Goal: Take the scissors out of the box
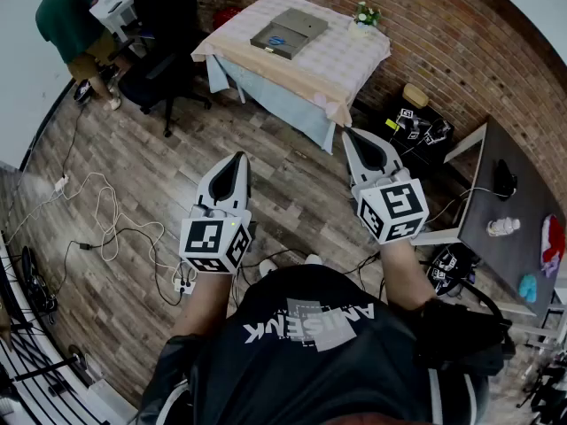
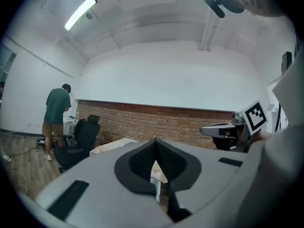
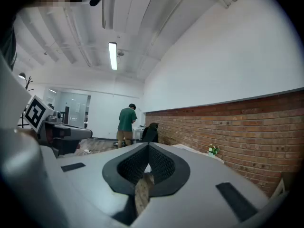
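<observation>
Both grippers are held out level in front of the person, side by side and well apart. The left gripper (image 2: 155, 140) has its 2 jaws closed, tips meeting, with nothing between them. The right gripper (image 3: 148, 146) is the same: jaws pressed together and empty. Neither touches anything.

Beyond them, across a stretch of wooden floor (image 1: 266, 162), stands a table (image 1: 350, 56) under a pale checked cloth, set against a brick wall (image 1: 443, 34). On the table lies a flat grey box (image 1: 301, 23), far from both grippers. Its long axis runs from near-left to far-right in the head view, roughly in line with the table's long side. A small blue thing (image 1: 277, 40) lies in the box's nearer half; it is too small to tell whether it is the scissors, or which way it points.

A flower pot (image 1: 366, 14) stands at the table's far right corner. Left of the table are a black office chair (image 1: 164, 25) and a person in a green shirt (image 1: 66, 16) bent over another surface. White cables (image 1: 106, 224) trail on the floor at the left, and a grey desk (image 1: 514, 197) stands at the right.
</observation>
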`<act>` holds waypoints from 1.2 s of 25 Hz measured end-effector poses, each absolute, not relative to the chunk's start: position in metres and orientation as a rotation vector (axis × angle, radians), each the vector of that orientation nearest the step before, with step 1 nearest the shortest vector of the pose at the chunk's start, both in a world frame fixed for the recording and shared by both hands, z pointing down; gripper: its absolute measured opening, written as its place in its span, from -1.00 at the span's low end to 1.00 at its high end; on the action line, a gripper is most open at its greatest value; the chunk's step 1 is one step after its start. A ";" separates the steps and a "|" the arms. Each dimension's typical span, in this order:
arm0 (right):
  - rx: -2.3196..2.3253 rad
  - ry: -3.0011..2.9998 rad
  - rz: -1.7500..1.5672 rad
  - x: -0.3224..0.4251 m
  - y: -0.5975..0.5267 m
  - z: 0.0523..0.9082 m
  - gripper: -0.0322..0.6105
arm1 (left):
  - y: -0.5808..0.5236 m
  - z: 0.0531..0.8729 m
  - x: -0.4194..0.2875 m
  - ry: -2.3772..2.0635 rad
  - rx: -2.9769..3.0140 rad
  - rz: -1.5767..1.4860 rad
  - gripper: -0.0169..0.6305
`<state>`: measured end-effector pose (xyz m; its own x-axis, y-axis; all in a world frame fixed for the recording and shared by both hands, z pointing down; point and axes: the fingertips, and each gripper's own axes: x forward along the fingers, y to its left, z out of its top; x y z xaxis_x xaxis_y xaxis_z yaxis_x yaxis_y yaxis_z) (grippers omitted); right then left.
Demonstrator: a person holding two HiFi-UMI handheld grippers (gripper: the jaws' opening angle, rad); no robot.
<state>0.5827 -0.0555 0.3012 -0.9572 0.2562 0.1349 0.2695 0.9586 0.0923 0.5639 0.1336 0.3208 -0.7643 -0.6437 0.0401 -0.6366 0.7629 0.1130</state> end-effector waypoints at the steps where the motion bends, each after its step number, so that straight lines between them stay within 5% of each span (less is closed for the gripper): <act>1: -0.402 -2.987 -0.169 0.583 -0.054 0.301 -0.78 | 0.135 0.321 0.564 -2.879 1.042 -0.146 -0.91; 30: -0.401 -2.976 -0.160 0.559 0.023 0.316 -0.78 | 0.216 0.326 0.537 -2.871 1.149 -0.224 -0.91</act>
<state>0.5592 0.0226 0.3163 -0.9556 0.2554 0.1471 0.2697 0.9590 0.0869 0.5371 0.2159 0.3258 -0.7245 -0.6891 -0.0161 -0.6832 0.7149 0.1489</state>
